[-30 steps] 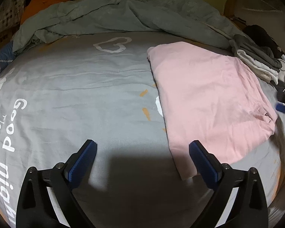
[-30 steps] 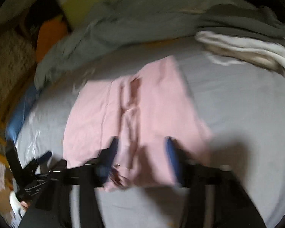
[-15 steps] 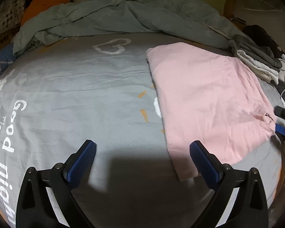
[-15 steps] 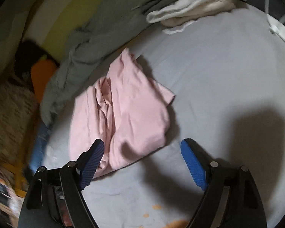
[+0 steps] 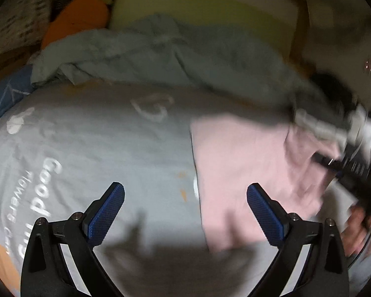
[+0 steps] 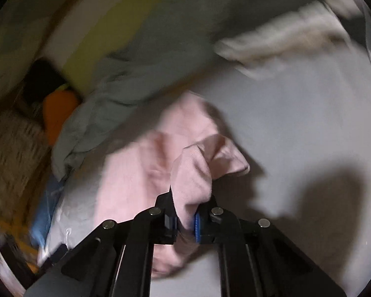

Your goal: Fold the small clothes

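Observation:
A pink garment (image 5: 247,163) lies on the grey bedsheet (image 5: 98,148), right of centre in the left wrist view. My left gripper (image 5: 185,208) is open and empty, just short of the garment's near left edge. My right gripper (image 6: 185,220) is shut on the near edge of the pink garment (image 6: 190,173) and lifts a fold of it off the sheet. The right gripper also shows in the left wrist view (image 5: 351,168) at the garment's right side, blurred.
A rumpled grey-green blanket (image 5: 173,57) lies across the back of the bed. An orange pillow (image 5: 79,19) sits at the back left. A stack of grey and white folded clothes (image 5: 329,121) lies at the right, also in the right wrist view (image 6: 279,37).
My right gripper has closed on the garment's edge and raised it; half a second ago it was open. My left gripper has moved slightly; its jaws stay open.

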Tool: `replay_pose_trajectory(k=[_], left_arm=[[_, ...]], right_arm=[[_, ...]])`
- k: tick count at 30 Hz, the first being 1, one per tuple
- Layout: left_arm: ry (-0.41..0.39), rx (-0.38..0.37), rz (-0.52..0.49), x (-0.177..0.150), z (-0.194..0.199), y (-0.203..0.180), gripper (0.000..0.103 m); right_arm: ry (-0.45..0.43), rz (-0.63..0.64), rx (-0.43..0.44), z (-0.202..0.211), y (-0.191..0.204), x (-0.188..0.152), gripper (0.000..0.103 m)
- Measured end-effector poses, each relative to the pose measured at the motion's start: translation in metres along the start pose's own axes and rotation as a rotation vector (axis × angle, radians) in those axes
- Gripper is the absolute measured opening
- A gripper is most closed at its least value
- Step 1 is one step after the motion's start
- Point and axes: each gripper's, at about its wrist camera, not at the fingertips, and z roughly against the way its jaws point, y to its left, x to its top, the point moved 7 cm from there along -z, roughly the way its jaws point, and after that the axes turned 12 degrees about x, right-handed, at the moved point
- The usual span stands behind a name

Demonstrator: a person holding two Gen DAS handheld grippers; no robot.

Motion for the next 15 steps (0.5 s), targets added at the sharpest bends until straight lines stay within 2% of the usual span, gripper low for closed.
replay_pose_trajectory(k=[2, 4, 6, 7, 8, 9, 12, 15], left_arm=[[-0.056, 0.034, 0.002, 0.018, 0.016, 0.015, 0.098], [-0.114, 0.087, 0.009, 0.028, 0.028, 0.032, 0.098], [-0.135, 0.13, 0.034, 0.032, 0.031, 0.05, 0.099], [-0.124, 0.141, 0.053, 0.033, 0.029, 0.058, 0.099], [-0.107, 0.13, 0.075, 0.033, 0.026, 0.064, 0.099], [-0.083, 0.107, 0.099, 0.032, 0.022, 0.068, 0.099], [0.004, 0.031, 0.165, 0.025, 0.008, 0.076, 0.099], [0.043, 0.023, 0.174, 0.017, 0.0, 0.074, 0.098]], right_arm=[[0.031, 0.159, 0.041, -0.016, 0.053, -0.006, 0.009], [0.085, 0.249, 0.054, -0.035, 0.083, -0.026, 0.009], [0.172, 0.33, 0.06, -0.062, 0.101, -0.062, 0.009], [0.209, 0.359, 0.046, -0.073, 0.103, -0.077, 0.009], [0.266, 0.404, 0.028, -0.087, 0.104, -0.098, 0.009], [0.282, 0.438, 0.012, -0.093, 0.105, -0.107, 0.009], [0.252, 0.556, -0.05, -0.092, 0.115, -0.117, 0.01], [0.261, 0.52, -0.039, -0.089, 0.115, -0.116, 0.013]])
